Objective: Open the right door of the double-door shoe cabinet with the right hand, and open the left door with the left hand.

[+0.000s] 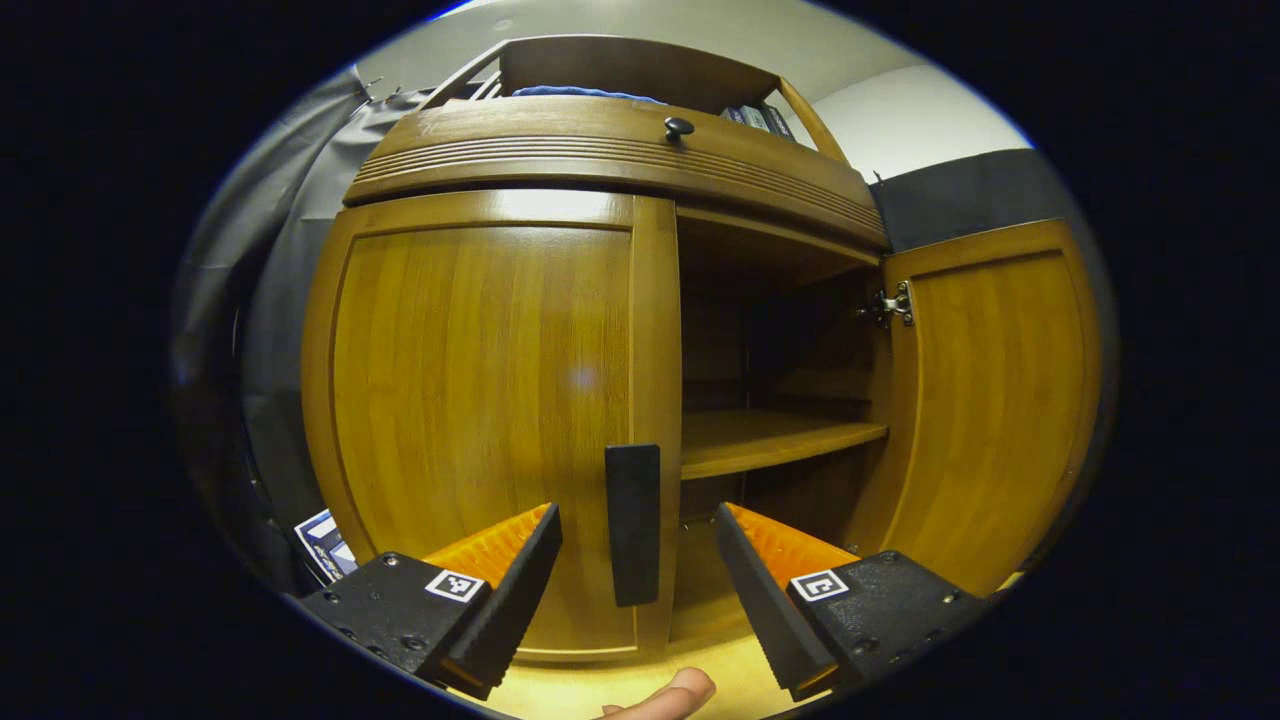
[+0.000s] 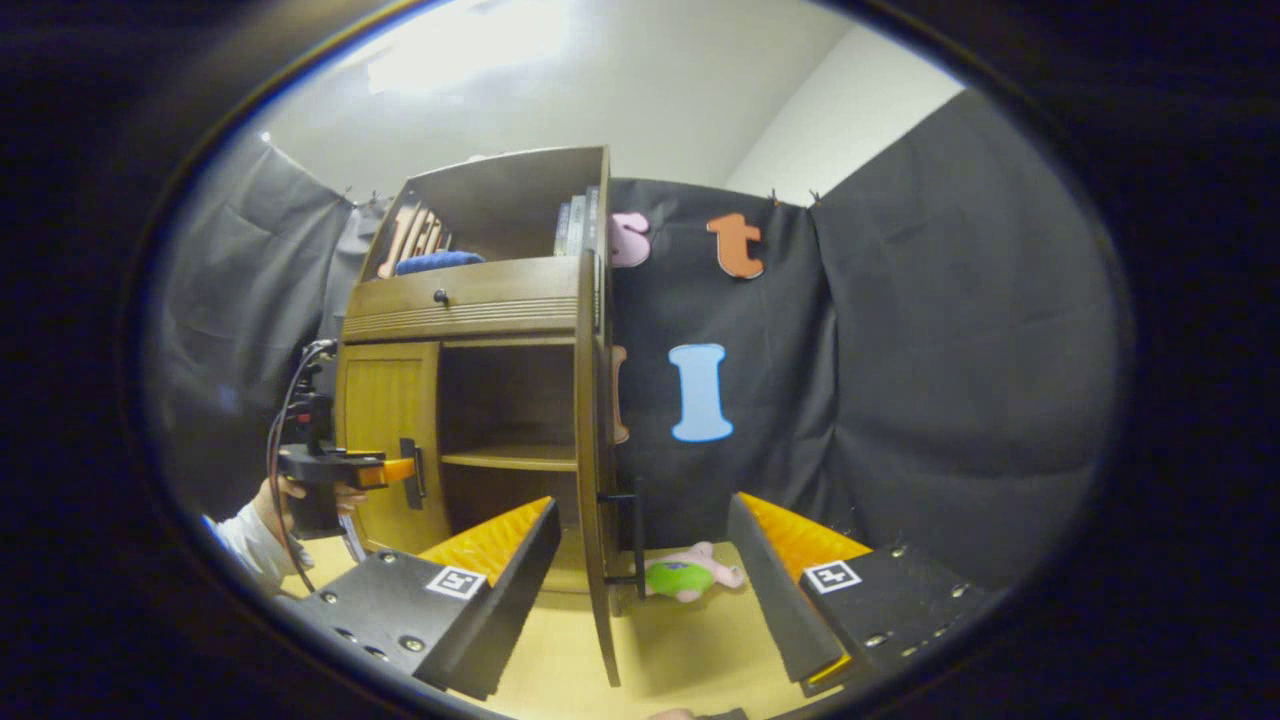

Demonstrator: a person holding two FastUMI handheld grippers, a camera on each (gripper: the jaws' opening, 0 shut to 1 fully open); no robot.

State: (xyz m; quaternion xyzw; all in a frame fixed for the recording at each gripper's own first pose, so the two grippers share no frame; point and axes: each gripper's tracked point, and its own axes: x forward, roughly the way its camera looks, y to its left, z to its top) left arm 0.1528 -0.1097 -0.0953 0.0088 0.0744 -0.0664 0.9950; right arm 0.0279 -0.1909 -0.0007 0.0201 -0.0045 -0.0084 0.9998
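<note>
Your left gripper [image 1: 637, 560] is spread wide, pointed straight at the shoe cabinet [image 1: 610, 150], nothing between the fingers pressing on anything. The left door [image 1: 480, 400] is flat against the cabinet front, not opened. Its dark bar handle [image 1: 633, 523] stands upright on the door's inner edge, lined up in the gap between your two fingers, not touched as far as you can tell. A fingertip [image 1: 672, 695] of your hand pokes in below the gripper, over the light wooden floor [image 1: 600, 690] in front of the cabinet.

The right door [image 1: 990, 400] is swung out from the cabinet, its hinge [image 1: 890, 305] visible at the top inner corner. Inside the cabinet, one shelf [image 1: 770, 440] sits about mid-height in the exposed right half. A small round knob [image 1: 679, 127] sits on the drawer band above the doors.

Your right gripper [image 2: 640, 560] is also spread apart, gripping nothing. In the right gripper view the right door [image 2: 592, 480] stands edge-on between the fingers, its handle [image 2: 632, 535] sticking out on the side away from the cabinet. A soft toy [image 2: 690, 575] lies on the floor just beside that door, right of the cabinet. The left gripper [image 2: 395, 470] shows at the cabinet's left door, close up to the handle [image 2: 410, 472], held by a hand [image 2: 285, 492] with a light sleeve [image 2: 245, 545].
</note>
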